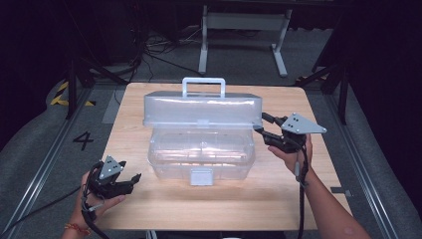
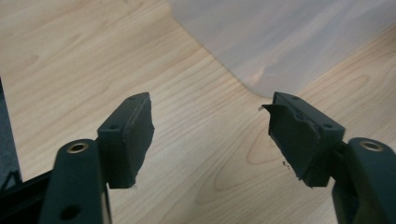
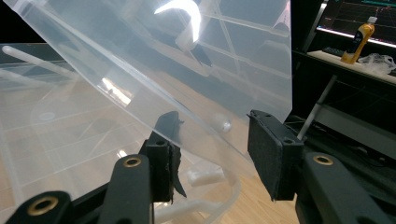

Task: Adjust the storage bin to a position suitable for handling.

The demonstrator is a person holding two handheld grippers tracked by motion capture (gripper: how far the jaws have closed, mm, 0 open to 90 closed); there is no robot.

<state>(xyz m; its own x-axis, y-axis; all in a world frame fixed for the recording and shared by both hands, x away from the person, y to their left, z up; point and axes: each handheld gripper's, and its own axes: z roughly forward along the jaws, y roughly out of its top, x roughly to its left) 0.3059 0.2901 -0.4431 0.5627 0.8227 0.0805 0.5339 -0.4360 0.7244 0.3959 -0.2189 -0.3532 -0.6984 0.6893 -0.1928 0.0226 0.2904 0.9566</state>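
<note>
Light falls from overhead onto the pale wooden table (image 1: pixel 209 204), which stands bright against near-black surroundings; the floor toward 10 and 2 o'clock sinks into darkness. The high view is soft and slightly grainy, with faint shadows under the clear plastic storage box with a raised lid (image 1: pixel 201 124). In the right gripper view a white curved glare (image 3: pixel 184 7) sits at 12 o'clock on the lid, and streaks of reflection cross the plastic. In the left gripper view the wood grain is fairly sharp, while the frosted plastic at 1 o'clock looks hazy.

glossy clear plastic box (image 1: pixel 201 154), matt wood table (image 1: pixel 219 204)
</note>
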